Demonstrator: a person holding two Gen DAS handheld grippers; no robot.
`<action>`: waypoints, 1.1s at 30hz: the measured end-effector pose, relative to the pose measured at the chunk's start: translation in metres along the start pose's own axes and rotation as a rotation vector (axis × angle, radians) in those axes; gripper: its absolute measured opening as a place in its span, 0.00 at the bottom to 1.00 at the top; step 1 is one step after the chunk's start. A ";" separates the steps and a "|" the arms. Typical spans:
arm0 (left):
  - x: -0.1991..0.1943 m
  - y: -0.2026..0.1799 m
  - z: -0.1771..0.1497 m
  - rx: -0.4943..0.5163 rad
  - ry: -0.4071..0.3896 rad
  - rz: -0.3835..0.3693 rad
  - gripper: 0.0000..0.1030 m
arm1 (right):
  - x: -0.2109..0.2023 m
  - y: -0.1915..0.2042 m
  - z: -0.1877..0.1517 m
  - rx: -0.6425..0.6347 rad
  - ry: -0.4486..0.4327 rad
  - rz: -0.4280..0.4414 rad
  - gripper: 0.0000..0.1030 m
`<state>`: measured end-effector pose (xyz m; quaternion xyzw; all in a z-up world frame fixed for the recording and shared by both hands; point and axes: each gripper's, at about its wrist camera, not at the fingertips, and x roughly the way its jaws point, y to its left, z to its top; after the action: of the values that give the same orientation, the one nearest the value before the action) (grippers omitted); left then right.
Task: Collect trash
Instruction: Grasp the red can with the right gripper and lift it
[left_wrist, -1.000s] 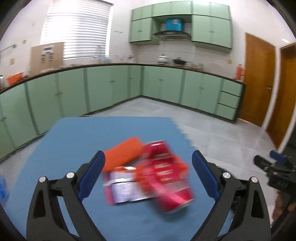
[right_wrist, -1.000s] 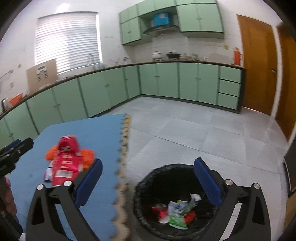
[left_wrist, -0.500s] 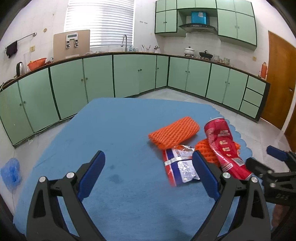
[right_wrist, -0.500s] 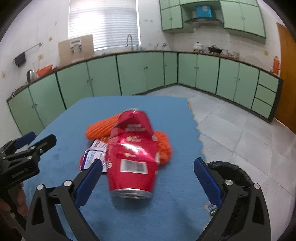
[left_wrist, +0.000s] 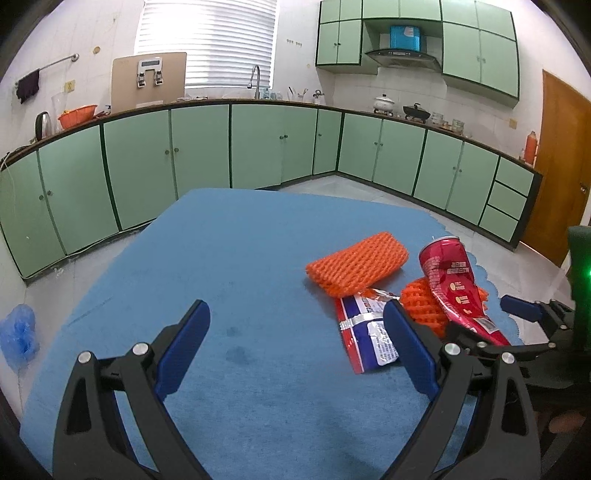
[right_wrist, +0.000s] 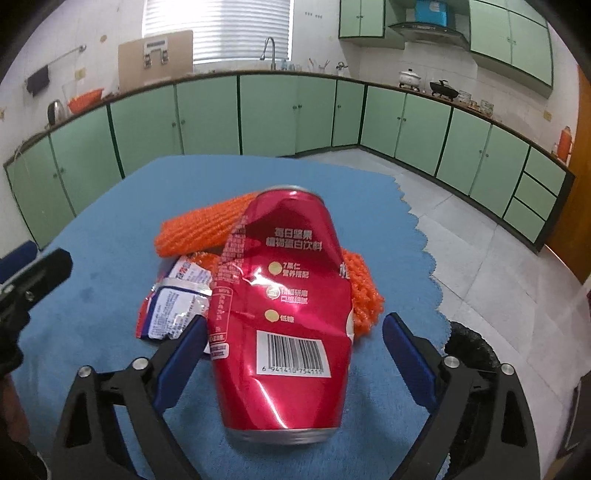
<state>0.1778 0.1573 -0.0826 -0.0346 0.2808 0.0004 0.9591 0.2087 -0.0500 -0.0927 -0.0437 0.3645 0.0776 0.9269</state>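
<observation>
Home kitchen: green cabinets, sink tap, range hood, pots.

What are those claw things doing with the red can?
A person is picking up trash from the blue mat. The right gripper has its jaws just closing around the dented red can, not yet squeezing it. The left gripper hangs open and empty. Orange foam nets and a wrapper are left.
</observation>
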 end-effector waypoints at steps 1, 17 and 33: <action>0.001 -0.001 0.000 0.000 0.000 -0.005 0.89 | 0.001 0.000 0.000 -0.002 0.003 0.001 0.86; 0.012 -0.023 -0.010 0.029 0.019 -0.042 0.89 | -0.009 -0.056 0.003 0.212 0.024 0.157 0.58; 0.011 -0.035 -0.012 0.050 0.021 -0.052 0.89 | 0.000 -0.073 -0.011 0.297 0.095 0.281 0.68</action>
<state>0.1815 0.1216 -0.0961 -0.0179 0.2898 -0.0321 0.9564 0.2144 -0.1231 -0.0993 0.1412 0.4179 0.1494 0.8849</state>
